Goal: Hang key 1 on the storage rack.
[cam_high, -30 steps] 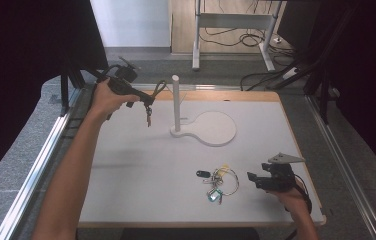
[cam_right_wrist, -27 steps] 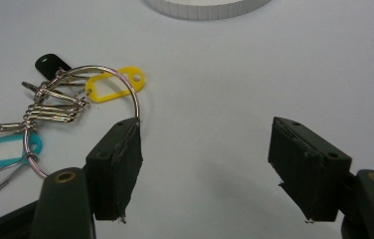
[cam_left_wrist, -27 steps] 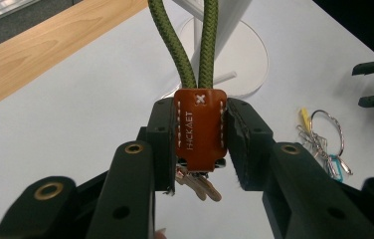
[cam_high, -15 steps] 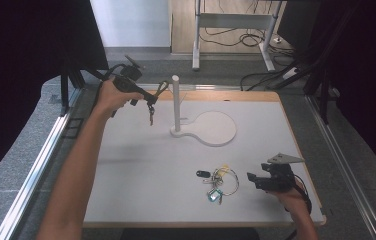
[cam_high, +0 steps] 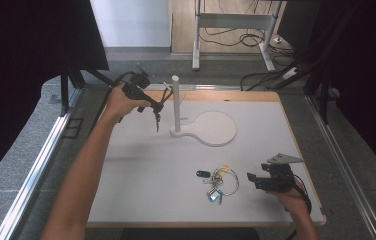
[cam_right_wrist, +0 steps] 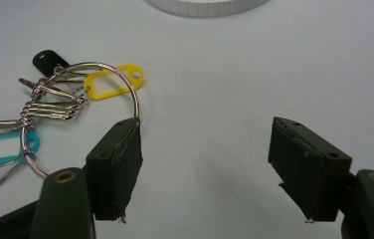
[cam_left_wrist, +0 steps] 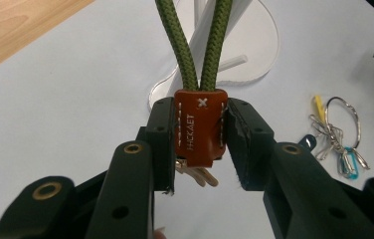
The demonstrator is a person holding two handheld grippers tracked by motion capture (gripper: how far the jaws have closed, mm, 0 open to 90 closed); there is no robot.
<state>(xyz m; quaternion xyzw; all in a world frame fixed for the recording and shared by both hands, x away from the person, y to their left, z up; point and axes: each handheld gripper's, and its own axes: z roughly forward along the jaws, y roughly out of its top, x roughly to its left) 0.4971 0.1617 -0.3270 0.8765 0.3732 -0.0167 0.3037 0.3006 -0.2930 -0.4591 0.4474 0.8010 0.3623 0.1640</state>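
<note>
My left gripper is shut on a brown leather tab of a keychain, held in the air just left of the white post. Its green cord loop rises from the tab toward the post; whether it touches the post I cannot tell. Keys dangle below the jaws. My right gripper rests low at the table's front right, open with nothing between its fingers. A bunch of key rings with yellow, teal and black tags lies just left of it, the big ring at the left jaw's tip.
The post stands on a flat white base with a round plate at the middle back of the white table. A wooden strip edges the table at the back. Dark curtains hang to both sides, and metal rails run along the floor.
My left hand has carried the keychain to the right and a little lower, closer to the post. The right hand and the key ring bunch have stayed put.
</note>
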